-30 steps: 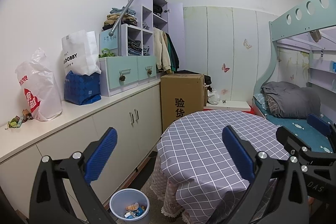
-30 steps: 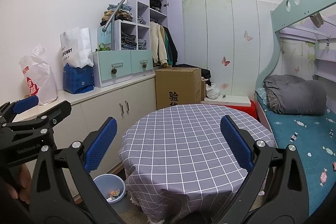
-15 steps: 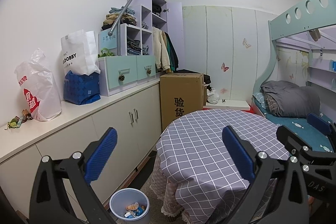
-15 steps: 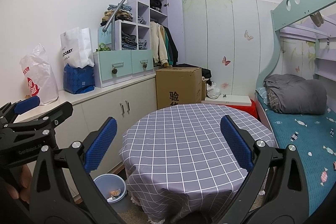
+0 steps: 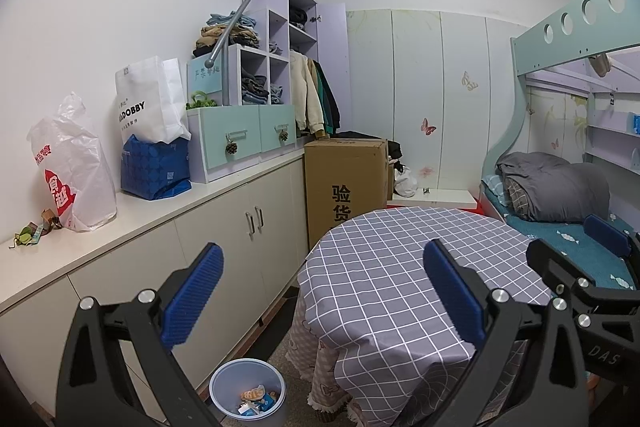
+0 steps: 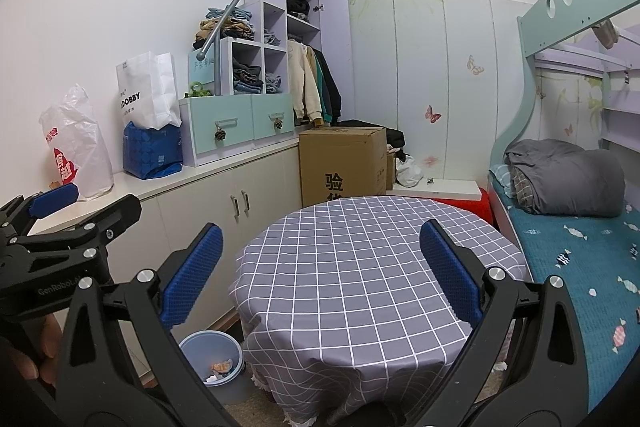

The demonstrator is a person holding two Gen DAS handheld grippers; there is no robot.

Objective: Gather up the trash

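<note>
A pale blue bin (image 5: 224, 383) with wrappers inside stands on the floor between the cabinet and the round table; the right wrist view shows the bin (image 6: 200, 345) low left. Small scraps of trash (image 5: 34, 231) lie on the white counter at far left. My left gripper (image 5: 324, 287) is open and holds nothing, raised above the bin and the table's near edge. Over the checked tablecloth my right gripper (image 6: 320, 267) is open and holds nothing. Each gripper shows at the edge of the other's view.
A round table (image 6: 360, 251) with a grey checked cloth fills the middle. White cabinets (image 5: 224, 223) with bags (image 5: 76, 167) and drawers run along the left. A cardboard box (image 5: 344, 183) stands behind the table. A bunk bed (image 6: 580, 227) lies right.
</note>
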